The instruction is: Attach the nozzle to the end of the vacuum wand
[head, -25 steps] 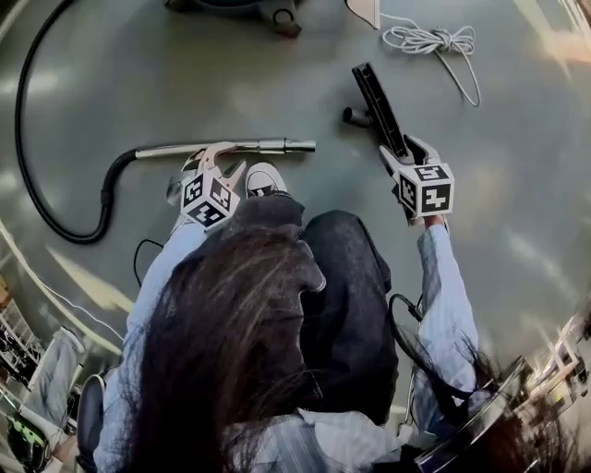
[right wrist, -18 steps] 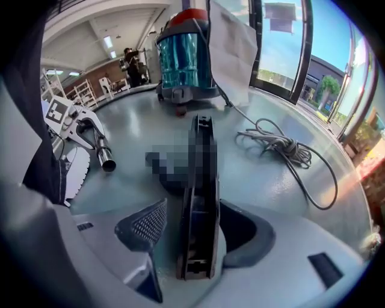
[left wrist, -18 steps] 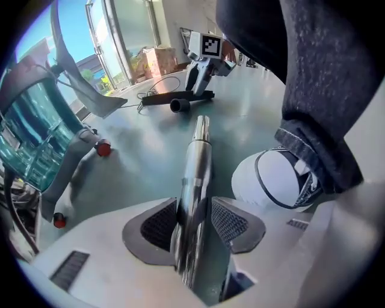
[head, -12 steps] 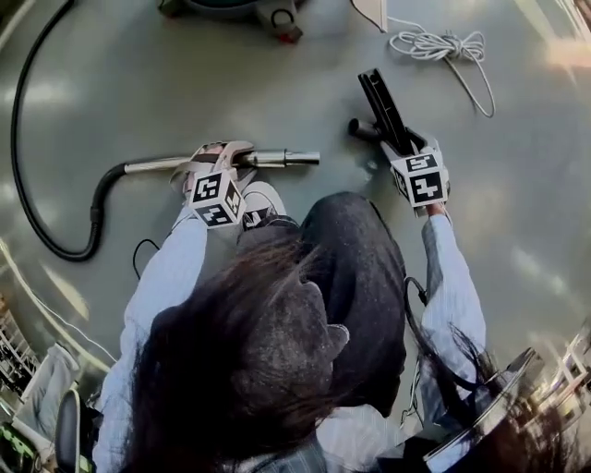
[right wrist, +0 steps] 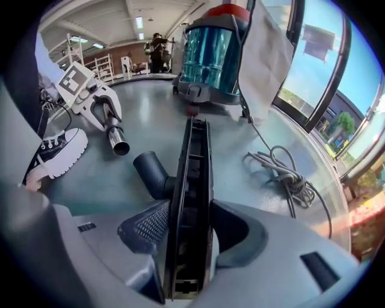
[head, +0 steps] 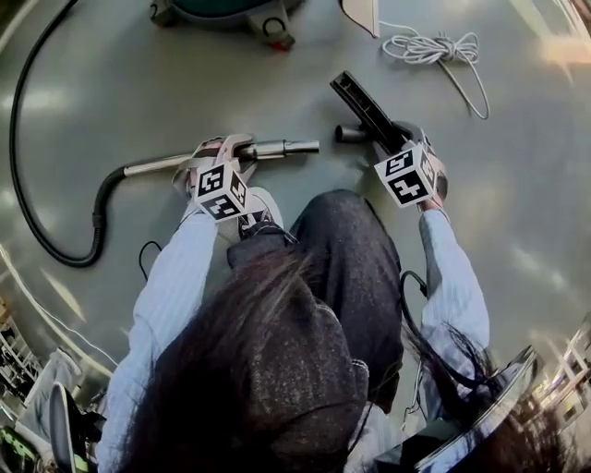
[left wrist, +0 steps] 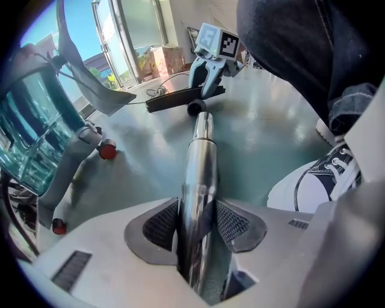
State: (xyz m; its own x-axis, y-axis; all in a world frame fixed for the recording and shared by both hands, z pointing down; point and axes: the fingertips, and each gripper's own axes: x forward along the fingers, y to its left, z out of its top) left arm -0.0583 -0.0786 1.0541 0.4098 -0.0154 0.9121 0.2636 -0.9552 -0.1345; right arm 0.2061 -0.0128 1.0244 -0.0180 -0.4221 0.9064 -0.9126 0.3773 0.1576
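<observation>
The chrome vacuum wand [head: 277,148] lies on the floor, its open end pointing right toward the nozzle. My left gripper [head: 222,148] straddles it from above; in the left gripper view the wand [left wrist: 201,156] runs between the pads. Those jaws have just been opening and do not press on it. The black flat nozzle [head: 360,102] lies diagonally, its round socket [head: 346,135] facing the wand's end. My right gripper [head: 399,137] holds the nozzle's near end; its jaws have just been closing and both pads sit against the nozzle [right wrist: 192,180].
A black hose [head: 28,185] curves from the wand's left end round to the teal vacuum canister [head: 231,9] at the top. A coiled white cable [head: 429,44] lies at the upper right. The person's white shoe [head: 259,208] stands just below the wand.
Both grippers have come down, the left over the wand, the right onto the nozzle. The nozzle's far end has swung to the left. The right gripper's cube has rolled.
</observation>
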